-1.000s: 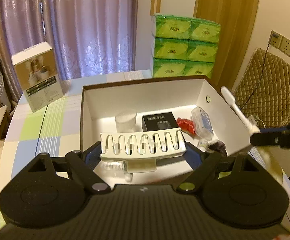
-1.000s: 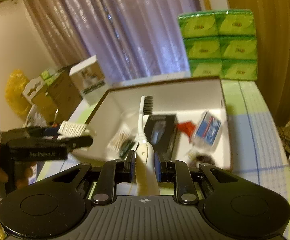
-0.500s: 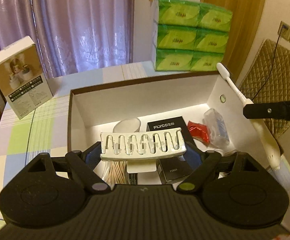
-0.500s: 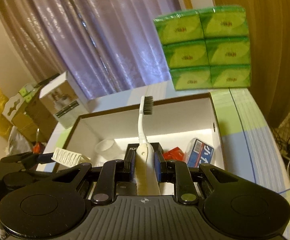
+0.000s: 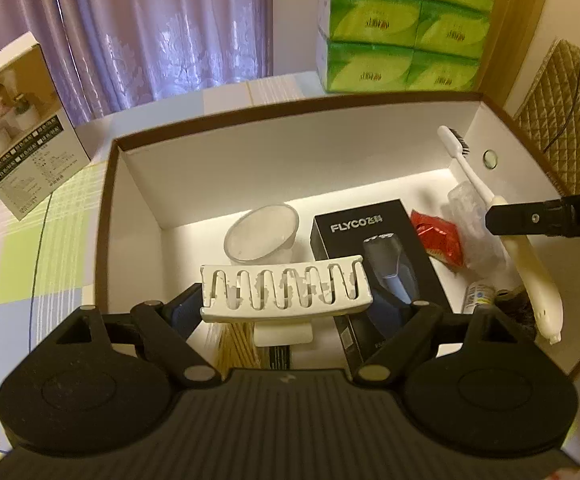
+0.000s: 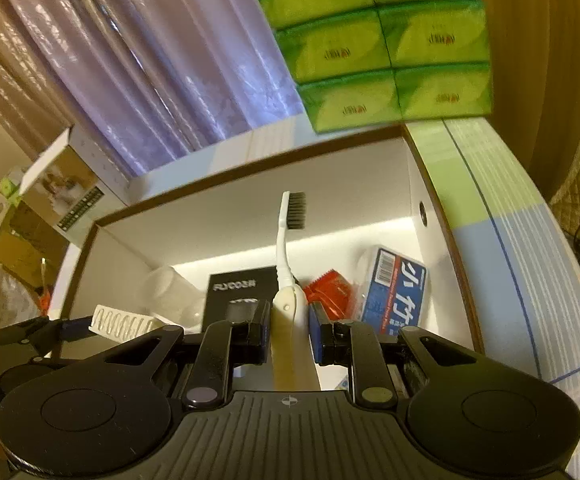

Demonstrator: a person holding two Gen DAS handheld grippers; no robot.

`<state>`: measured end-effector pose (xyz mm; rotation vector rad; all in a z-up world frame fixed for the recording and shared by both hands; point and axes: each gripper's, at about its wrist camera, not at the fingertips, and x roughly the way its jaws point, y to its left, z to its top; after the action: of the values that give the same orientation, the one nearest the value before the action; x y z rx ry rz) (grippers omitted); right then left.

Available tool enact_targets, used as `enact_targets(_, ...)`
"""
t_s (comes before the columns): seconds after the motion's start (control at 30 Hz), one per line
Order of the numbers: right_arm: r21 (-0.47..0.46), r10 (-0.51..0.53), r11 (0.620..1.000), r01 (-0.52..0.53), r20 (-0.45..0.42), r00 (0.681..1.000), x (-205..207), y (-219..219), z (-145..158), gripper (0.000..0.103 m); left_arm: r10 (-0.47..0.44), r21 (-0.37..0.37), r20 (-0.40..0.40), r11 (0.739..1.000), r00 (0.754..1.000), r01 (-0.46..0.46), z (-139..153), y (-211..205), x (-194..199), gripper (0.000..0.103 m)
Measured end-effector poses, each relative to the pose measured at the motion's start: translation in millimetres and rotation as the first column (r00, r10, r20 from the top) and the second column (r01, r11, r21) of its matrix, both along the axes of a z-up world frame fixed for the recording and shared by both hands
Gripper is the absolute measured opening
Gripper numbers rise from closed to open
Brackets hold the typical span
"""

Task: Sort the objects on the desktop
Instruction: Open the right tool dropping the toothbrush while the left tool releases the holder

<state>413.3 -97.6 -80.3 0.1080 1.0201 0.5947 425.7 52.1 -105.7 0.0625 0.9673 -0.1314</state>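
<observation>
We are holding both items over the open white box, so each can drop straight in among what is already sorted there. Our left gripper is clamping a white hair claw clip above the near side, beside the black FLYCO shaver box. Our right gripper is grasping a white toothbrush by its handle, bristles pointing far, over the right side near the red packet.

White toothbrush and comb above box
</observation>
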Motion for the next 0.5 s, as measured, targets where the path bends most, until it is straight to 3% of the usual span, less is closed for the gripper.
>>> enact_targets(0.5,-0.017,-0.003,1.000,0.002,-0.041,0.999,11,7,-18,0.017,0.023,-0.008,-0.044,1.000,0.999,-0.023,-14,0,17,0.083)
